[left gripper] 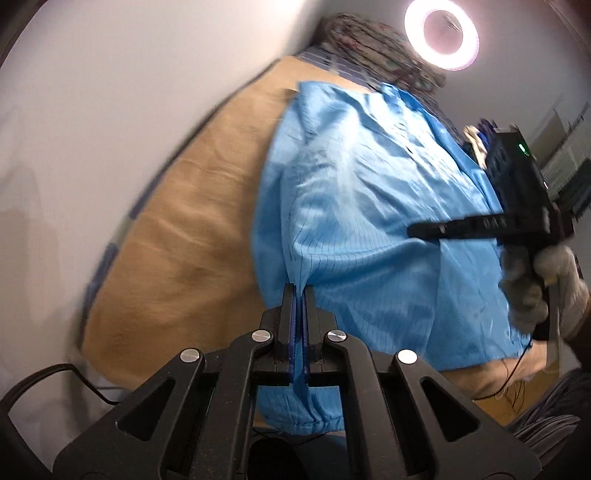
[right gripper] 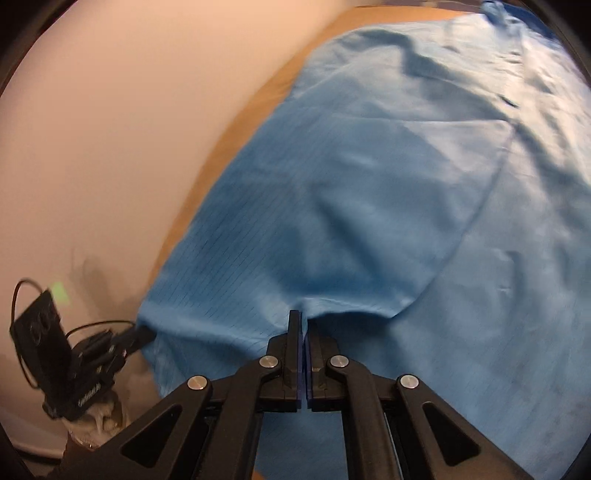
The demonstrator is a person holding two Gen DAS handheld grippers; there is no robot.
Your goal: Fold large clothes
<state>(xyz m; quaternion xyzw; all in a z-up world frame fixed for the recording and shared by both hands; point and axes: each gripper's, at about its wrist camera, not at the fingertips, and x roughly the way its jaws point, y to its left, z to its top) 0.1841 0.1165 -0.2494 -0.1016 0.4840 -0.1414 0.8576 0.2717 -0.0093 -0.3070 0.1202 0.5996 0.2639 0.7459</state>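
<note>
A large light-blue garment (left gripper: pixel 362 206) with thin dark stripes lies over a tan-covered bed (left gripper: pixel 184 236). My left gripper (left gripper: pixel 300 290) is shut on a fold of the garment near its elastic hem. My right gripper (left gripper: pixel 415 229) comes in from the right, held by a gloved hand, its fingers pinching the cloth. In the right wrist view the right gripper (right gripper: pixel 303 317) is shut on a fold of the garment (right gripper: pixel 369 192), and the left gripper (right gripper: pixel 146 334) grips the cloth's edge at the lower left.
A white wall (left gripper: pixel 110 92) runs along the bed's far side. A patterned bundle of bedding (left gripper: pixel 369 40) lies at the bed's far end under a ring light (left gripper: pixel 441 35). Cables (left gripper: pixel 517 373) trail at the bed's near edge.
</note>
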